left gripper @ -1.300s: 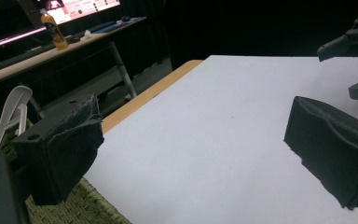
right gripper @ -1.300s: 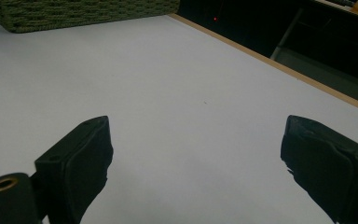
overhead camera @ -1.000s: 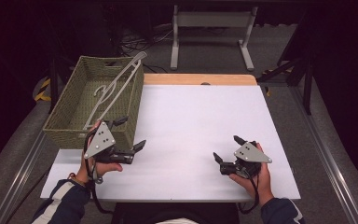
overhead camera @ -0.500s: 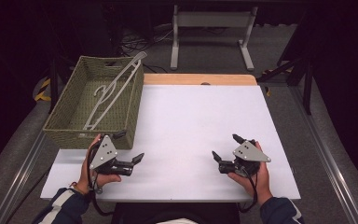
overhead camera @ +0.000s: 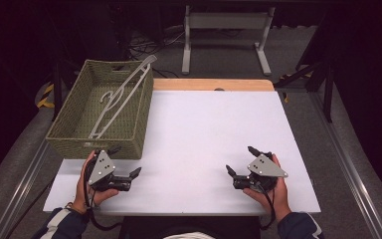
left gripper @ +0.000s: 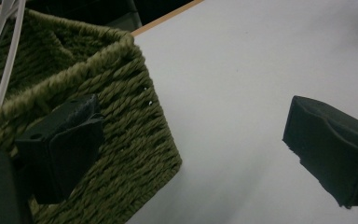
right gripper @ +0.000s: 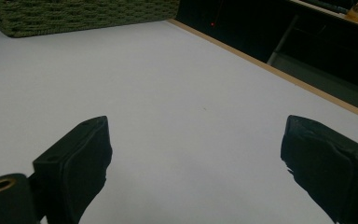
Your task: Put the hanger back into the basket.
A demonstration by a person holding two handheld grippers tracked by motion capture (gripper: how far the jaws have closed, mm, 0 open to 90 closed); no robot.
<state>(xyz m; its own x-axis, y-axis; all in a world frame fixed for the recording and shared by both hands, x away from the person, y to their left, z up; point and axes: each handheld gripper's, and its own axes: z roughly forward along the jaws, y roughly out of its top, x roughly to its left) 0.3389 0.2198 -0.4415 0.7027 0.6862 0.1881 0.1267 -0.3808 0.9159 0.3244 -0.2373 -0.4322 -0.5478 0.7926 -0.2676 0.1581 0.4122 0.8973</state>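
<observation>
While both hands rest low on the white table (overhead camera: 204,129), the left gripper (overhead camera: 124,167) sits just beside the near corner of the green woven basket (overhead camera: 74,124), its jaws spread wide and holding nothing; the left gripper view shows one jaw against the basket's wicker wall (left gripper: 121,121) and the other out over bare table. The right gripper (overhead camera: 238,162) lies well apart at the table's near right, its jaws likewise parted and empty; the right gripper view looks across open white surface toward the far wooden edge (right gripper: 270,70). A white clothes hanger (overhead camera: 117,97) lies slantwise inside the basket, its far end propped above the rim at the back corner; the hook sits down among the weave.

Risk, as it appears from here: a reach for the hanger from this low angle could catch a jaw on the basket's rim and shove or tip the light basket; the thin, slick hanger could slip out of a grip taken off-centre; its hook might snag the wicker on the way out and drag the basket along.
</observation>
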